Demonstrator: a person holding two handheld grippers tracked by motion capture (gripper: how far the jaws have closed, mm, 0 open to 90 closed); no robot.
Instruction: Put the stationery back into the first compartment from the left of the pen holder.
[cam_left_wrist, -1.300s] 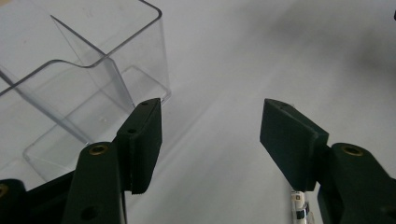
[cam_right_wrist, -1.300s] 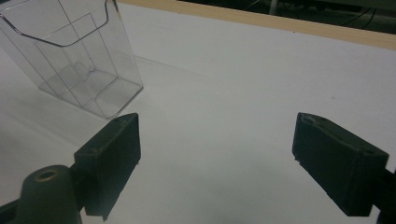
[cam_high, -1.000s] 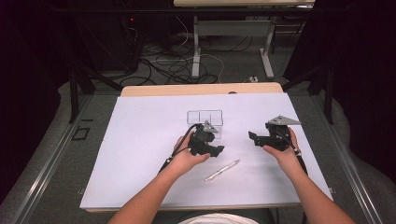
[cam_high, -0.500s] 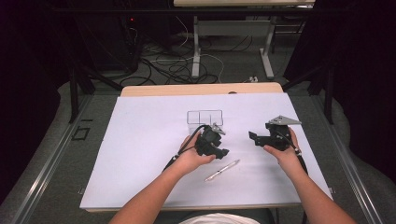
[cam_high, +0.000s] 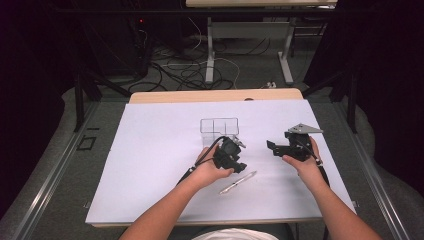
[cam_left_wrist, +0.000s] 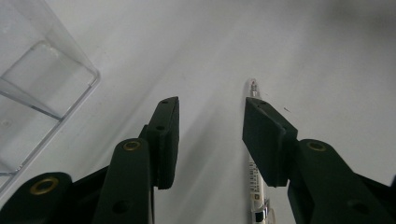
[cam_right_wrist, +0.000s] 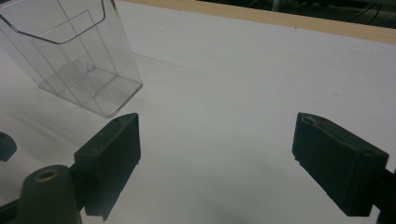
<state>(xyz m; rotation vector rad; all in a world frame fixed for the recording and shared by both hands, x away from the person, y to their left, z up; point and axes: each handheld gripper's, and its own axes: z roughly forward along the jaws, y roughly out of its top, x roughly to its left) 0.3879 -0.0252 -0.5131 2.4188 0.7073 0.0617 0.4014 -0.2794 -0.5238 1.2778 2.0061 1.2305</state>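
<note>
Left claw (cam_high: 239, 165) hovers over the pen (cam_high: 238, 182) lying on the white counter (cam_high: 150, 165), jaws spread but just been closing, nothing between them; pen sits beside the right-hand jaw. Clear holder (cam_high: 219, 127) stands just behind. Right claw (cam_high: 272, 148) spread wide, empty, well apart from pen.

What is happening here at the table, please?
A person works with two handheld grippers over a white sheet. The left gripper hangs over a pen; its jaws have just been closing, nothing gripped yet. The right gripper waits open. A clear plastic holder stands nearby.
</note>
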